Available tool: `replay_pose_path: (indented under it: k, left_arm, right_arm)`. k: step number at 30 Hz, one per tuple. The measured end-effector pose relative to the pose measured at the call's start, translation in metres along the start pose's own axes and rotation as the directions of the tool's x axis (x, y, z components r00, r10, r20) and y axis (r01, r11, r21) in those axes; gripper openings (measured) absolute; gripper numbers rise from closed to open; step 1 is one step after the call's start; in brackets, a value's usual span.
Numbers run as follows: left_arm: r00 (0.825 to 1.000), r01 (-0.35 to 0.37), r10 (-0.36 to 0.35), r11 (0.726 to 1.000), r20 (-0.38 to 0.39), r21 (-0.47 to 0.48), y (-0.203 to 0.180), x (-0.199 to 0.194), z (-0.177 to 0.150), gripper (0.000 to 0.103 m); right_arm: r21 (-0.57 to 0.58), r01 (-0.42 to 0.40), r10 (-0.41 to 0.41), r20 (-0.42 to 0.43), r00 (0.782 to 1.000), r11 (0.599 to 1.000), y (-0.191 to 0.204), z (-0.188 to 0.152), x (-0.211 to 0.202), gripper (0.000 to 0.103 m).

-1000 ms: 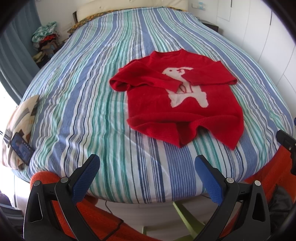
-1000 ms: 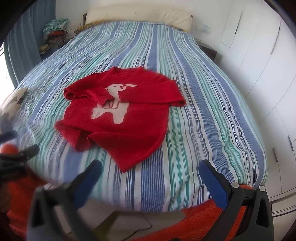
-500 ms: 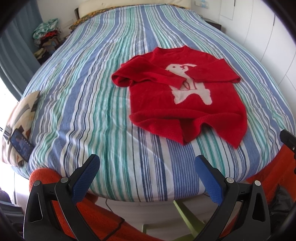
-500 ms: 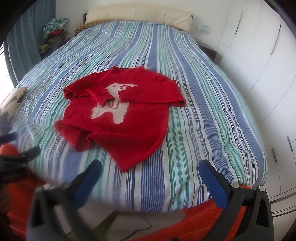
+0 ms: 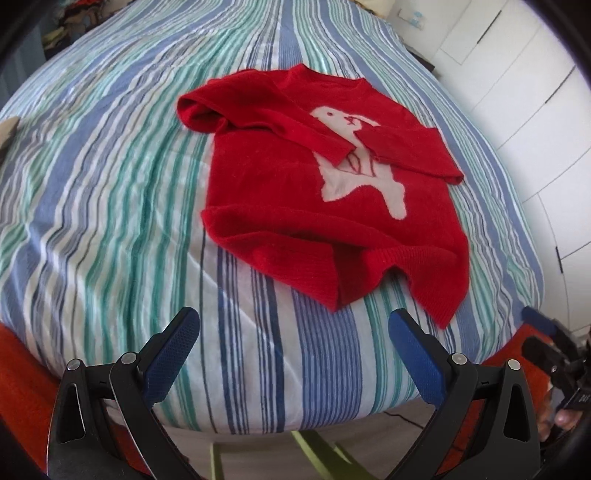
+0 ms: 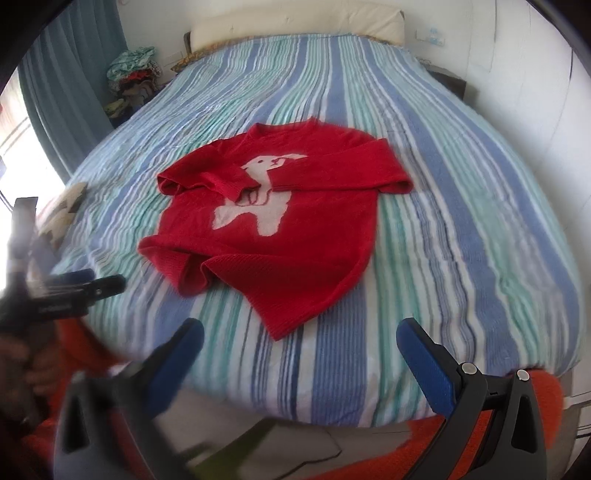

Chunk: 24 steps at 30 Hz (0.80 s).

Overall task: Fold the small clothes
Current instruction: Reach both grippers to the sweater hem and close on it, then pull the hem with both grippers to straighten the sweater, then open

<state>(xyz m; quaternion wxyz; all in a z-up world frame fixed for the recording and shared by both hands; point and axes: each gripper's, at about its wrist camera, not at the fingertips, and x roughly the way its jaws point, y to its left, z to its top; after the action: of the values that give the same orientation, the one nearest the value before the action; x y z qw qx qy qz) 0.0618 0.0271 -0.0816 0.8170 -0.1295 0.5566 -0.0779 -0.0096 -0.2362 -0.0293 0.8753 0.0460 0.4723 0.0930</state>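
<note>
Each gripper, the left gripper and the right gripper, has black plastic arms with silver screws and textured blue pads. The person wears fuzzy orange-red sleeves.

A sweater lay flat on the bed, toward its near half, both sleeves folded across the chest. Its hem pointed at the near edge, its neck at the pillow by the far wall. A cushion sat on the bed's left edge. A heap of clothes stood beyond the bed's far left corner. Cupboard doors ran along the right.
</note>
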Motion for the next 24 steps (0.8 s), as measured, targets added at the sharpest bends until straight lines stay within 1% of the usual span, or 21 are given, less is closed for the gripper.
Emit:
replay_pose_path:
  k: [1, 2, 3, 4, 5, 6, 7, 8, 9, 10, 11, 12, 13, 14, 17, 18, 19, 20, 22, 23, 24]
  left_arm:
    - [0.999, 0.031, -0.032, 0.999, -0.025, -0.023, 0.002, 0.013, 0.004, 0.102]
    - [0.997, 0.059, -0.062, 0.997, -0.049, -0.051, 0.005, 0.025, 0.008, 0.102]
    - [0.993, 0.09, -0.095, 0.993, -0.068, -0.082, 0.007, 0.037, 0.012, 0.101]
    - [0.989, 0.118, -0.127, 0.987, -0.078, -0.11, 0.008, 0.047, 0.015, 0.101]
    - [0.986, 0.132, -0.144, 0.983, -0.083, -0.131, 0.008, 0.055, 0.018, 0.101]
    - [0.987, 0.128, -0.141, 0.981, -0.08, -0.144, 0.007, 0.062, 0.02, 0.099]
    - [0.99, 0.116, -0.127, 0.982, -0.066, -0.148, 0.006, 0.067, 0.023, 0.085]
    - [0.992, 0.109, -0.117, 0.983, -0.048, -0.144, 0.006, 0.07, 0.026, 0.069]
    - [0.993, 0.098, -0.106, 0.986, -0.051, -0.135, 0.005, 0.073, 0.027, 0.023]
    - [0.992, 0.089, -0.1, 0.986, -0.072, -0.138, 0.009, 0.074, 0.028, 0.009]
    - [0.989, 0.118, -0.131, 0.98, -0.069, -0.163, 0.014, 0.069, 0.026, 0.009]
    - [0.985, 0.151, -0.164, 0.972, -0.055, -0.178, 0.022, 0.059, 0.022, 0.008]
    - [0.984, 0.162, -0.173, 0.972, -0.051, -0.171, 0.026, 0.046, 0.018, 0.008]
    - [0.982, 0.168, -0.179, 0.973, -0.056, -0.155, 0.031, 0.034, 0.013, 0.008]
    - [0.977, 0.175, -0.184, 0.98, -0.106, -0.092, 0.042, 0.002, -0.007, 0.008]
    - [0.974, 0.171, -0.179, 0.983, -0.136, -0.068, 0.044, -0.001, -0.013, 0.012]
    - [0.972, 0.162, -0.167, 0.986, -0.162, -0.048, 0.045, -0.001, -0.017, 0.023]
    - [0.974, 0.14, -0.143, 0.99, -0.175, -0.031, 0.045, 0.002, -0.021, 0.029]
    - [0.983, 0.083, -0.081, 0.997, -0.167, 0.0, 0.045, 0.01, -0.026, 0.052]
    - [0.983, 0.073, -0.073, 0.997, -0.167, -0.006, 0.048, 0.015, -0.027, 0.055]
    - [0.983, 0.081, -0.085, 0.996, -0.164, -0.03, 0.052, 0.016, -0.029, 0.058]
  right_arm:
    - [0.048, -0.098, 0.1, -0.035, 0.994, 0.994, -0.011, -0.003, 0.015, 0.103]
    - [0.11, -0.185, 0.194, -0.075, 0.978, 0.977, -0.021, -0.006, 0.034, 0.103]
    - [0.18, -0.243, 0.264, -0.107, 0.959, 0.953, -0.031, -0.009, 0.052, 0.099]
    - [0.246, -0.277, 0.313, -0.124, 0.942, 0.929, -0.038, -0.011, 0.069, 0.097]
    - [0.294, -0.314, 0.362, -0.127, 0.923, 0.903, -0.044, -0.013, 0.083, 0.086]
    - [0.328, -0.354, 0.409, -0.115, 0.905, 0.876, -0.048, -0.014, 0.097, 0.078]
    - [0.357, -0.366, 0.428, -0.112, 0.897, 0.86, -0.051, -0.015, 0.11, 0.074]
    - [0.379, -0.364, 0.433, -0.114, 0.894, 0.851, -0.05, -0.017, 0.122, 0.066]
    - [0.39, -0.38, 0.452, -0.109, 0.885, 0.838, -0.05, -0.019, 0.133, 0.048]
    - [0.393, -0.396, 0.465, -0.095, 0.88, 0.83, -0.049, -0.018, 0.14, 0.035]
    - [0.397, -0.387, 0.453, -0.086, 0.887, 0.832, -0.051, -0.018, 0.143, 0.005]
    - [0.413, -0.378, 0.446, -0.078, 0.891, 0.828, -0.054, -0.018, 0.142, 0.005]
    - [0.424, -0.401, 0.467, -0.059, 0.882, 0.812, -0.057, -0.018, 0.135, 0.005]
    - [0.416, -0.419, 0.478, -0.046, 0.877, 0.807, -0.06, -0.016, 0.123, 0.005]
    - [0.353, -0.419, 0.469, -0.065, 0.881, 0.836, -0.067, -0.013, 0.078, 0.005]
    - [0.348, -0.405, 0.46, -0.087, 0.884, 0.845, -0.071, -0.015, 0.065, 0.005]
    - [0.337, -0.38, 0.438, -0.116, 0.891, 0.862, -0.075, -0.017, 0.056, 0.005]
    - [0.323, -0.35, 0.412, -0.147, 0.899, 0.879, -0.079, -0.019, 0.051, 0.005]
    - [0.319, -0.288, 0.357, -0.183, 0.916, 0.903, -0.088, -0.025, 0.053, 0.005]
    - [0.327, -0.274, 0.35, -0.199, 0.916, 0.904, -0.09, -0.028, 0.06, 0.005]
    - [0.338, -0.262, 0.346, -0.218, 0.912, 0.904, -0.091, -0.03, 0.07, 0.005]
